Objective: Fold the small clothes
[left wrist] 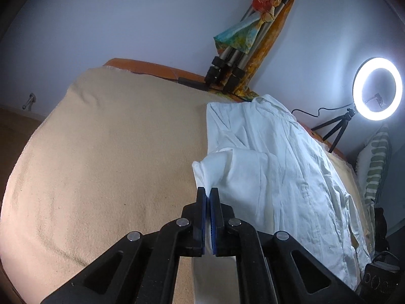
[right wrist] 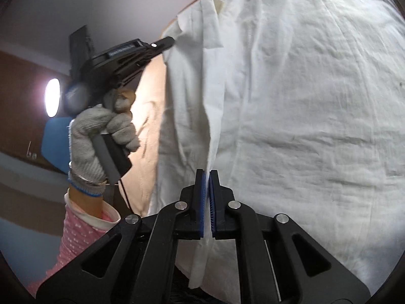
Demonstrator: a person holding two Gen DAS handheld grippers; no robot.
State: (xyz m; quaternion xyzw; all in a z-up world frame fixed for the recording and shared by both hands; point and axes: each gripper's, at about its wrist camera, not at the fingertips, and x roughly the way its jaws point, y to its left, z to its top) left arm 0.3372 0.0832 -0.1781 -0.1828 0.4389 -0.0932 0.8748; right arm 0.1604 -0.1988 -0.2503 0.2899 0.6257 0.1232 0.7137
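My left claw (left wrist: 208,193) is closed on an edge of the white shirt (left wrist: 273,167), and a thin fold of the cloth passes between its blue pads. My right claw (right wrist: 207,176) is closed too, and it pinches a long crease of the same white shirt (right wrist: 303,126). I take the shirt as my landmark. It lies wrinkled on a beige blanket (left wrist: 106,152), and the blanket spreads wide to the left of the shirt in the left wrist view. Behind the shirt, against the pale wall, a folded tripod (left wrist: 233,58) leans, with a coloured cloth (left wrist: 243,33) tied around it. To the right of the shirt, and behind it, a lit ring light (left wrist: 377,88) stands on a small black stand. Near the right edge of the shirt I see a striped pillow (left wrist: 377,162). In the right wrist view the shirt fills most of the picture, and my left claw (right wrist: 169,41) touches the far left edge of it. My left hand (right wrist: 101,136), in a grey knitted glove, holds the handle of this claw to the left of the shirt, and below the glove there is a pink sleeve (right wrist: 78,238) with small white marks.
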